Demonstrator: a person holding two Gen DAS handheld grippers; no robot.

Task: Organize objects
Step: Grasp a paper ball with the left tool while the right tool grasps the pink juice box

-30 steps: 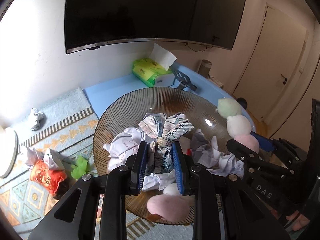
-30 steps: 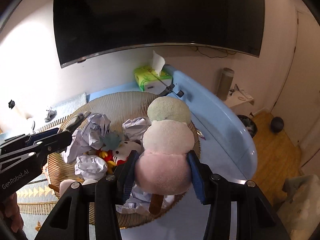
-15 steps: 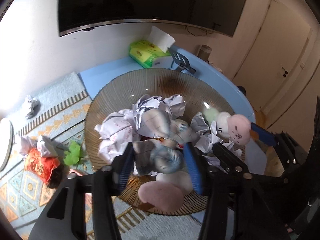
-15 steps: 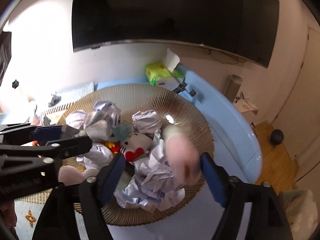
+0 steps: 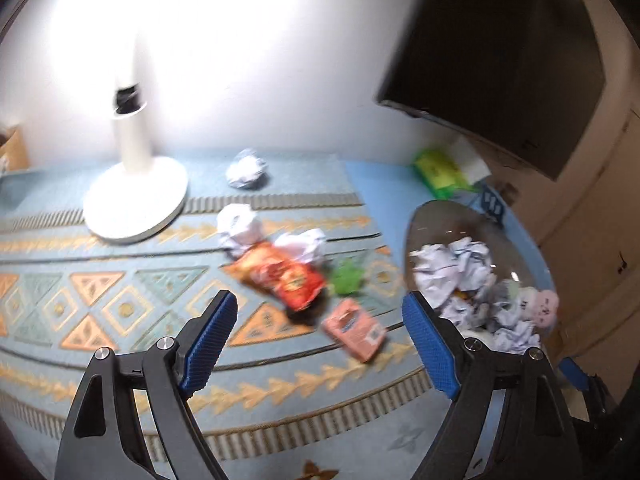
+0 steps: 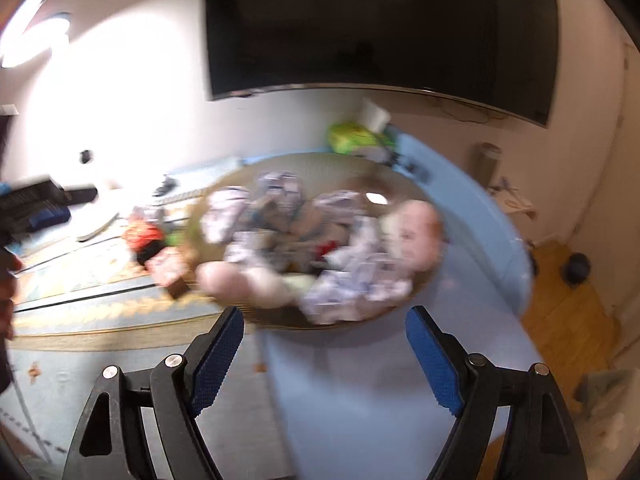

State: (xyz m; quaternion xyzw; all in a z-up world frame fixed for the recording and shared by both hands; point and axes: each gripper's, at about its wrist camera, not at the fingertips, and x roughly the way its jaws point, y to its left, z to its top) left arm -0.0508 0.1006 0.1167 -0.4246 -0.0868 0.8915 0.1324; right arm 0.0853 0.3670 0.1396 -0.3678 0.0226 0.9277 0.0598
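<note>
Red snack bag (image 5: 286,276) lies beyond the left gripper's (image 5: 320,336) spread jaws.

I can't read any text here. The red snack bag (image 5: 282,276) and the pink box (image 5: 354,330) on the rug both carry print, and so does the green tissue pack (image 5: 438,172), but motion blur smears all of it past reading in both views.

Your path across the patterned rug (image 5: 120,304) was obstructed by the snack bag (image 5: 286,276), pink box (image 5: 354,330) and lamp base (image 5: 136,200).
</note>
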